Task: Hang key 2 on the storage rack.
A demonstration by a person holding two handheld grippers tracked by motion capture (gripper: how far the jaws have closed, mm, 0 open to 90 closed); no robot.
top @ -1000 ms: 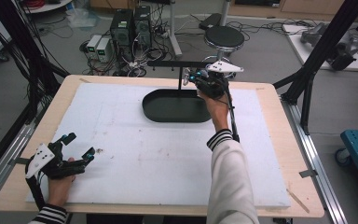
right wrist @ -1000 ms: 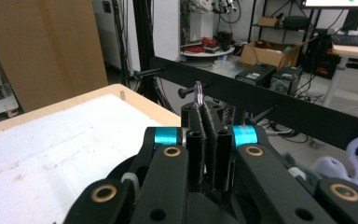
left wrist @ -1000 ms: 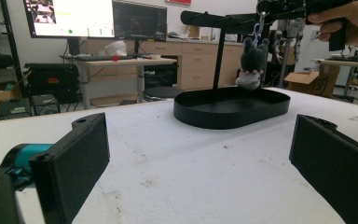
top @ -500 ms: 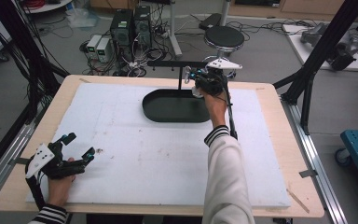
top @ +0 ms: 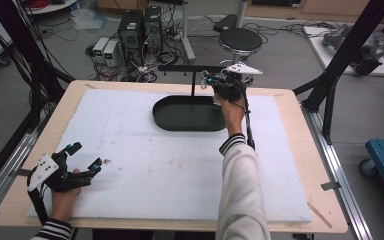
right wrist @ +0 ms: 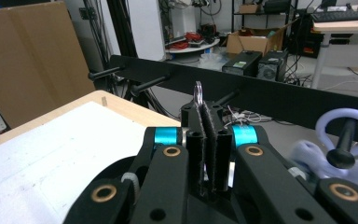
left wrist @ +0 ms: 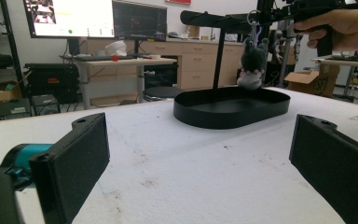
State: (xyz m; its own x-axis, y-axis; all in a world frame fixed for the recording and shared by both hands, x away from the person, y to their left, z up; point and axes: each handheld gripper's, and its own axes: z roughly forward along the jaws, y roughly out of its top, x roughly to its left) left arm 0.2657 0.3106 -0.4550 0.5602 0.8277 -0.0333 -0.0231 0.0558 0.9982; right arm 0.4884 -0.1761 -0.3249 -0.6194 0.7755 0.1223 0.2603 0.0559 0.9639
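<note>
Right gripper view: key ring (right wrist: 198,95) pinched between right tongs (right wrist: 208,154) (tips).

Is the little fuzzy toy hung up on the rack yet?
Almost. Already done: a pale purple ring hangs on one peg of the rack. In hand: the right gripper pinches the keyring of the grey plush toy, which dangles over the black tray. Left: hooking it onto a peg.
</note>
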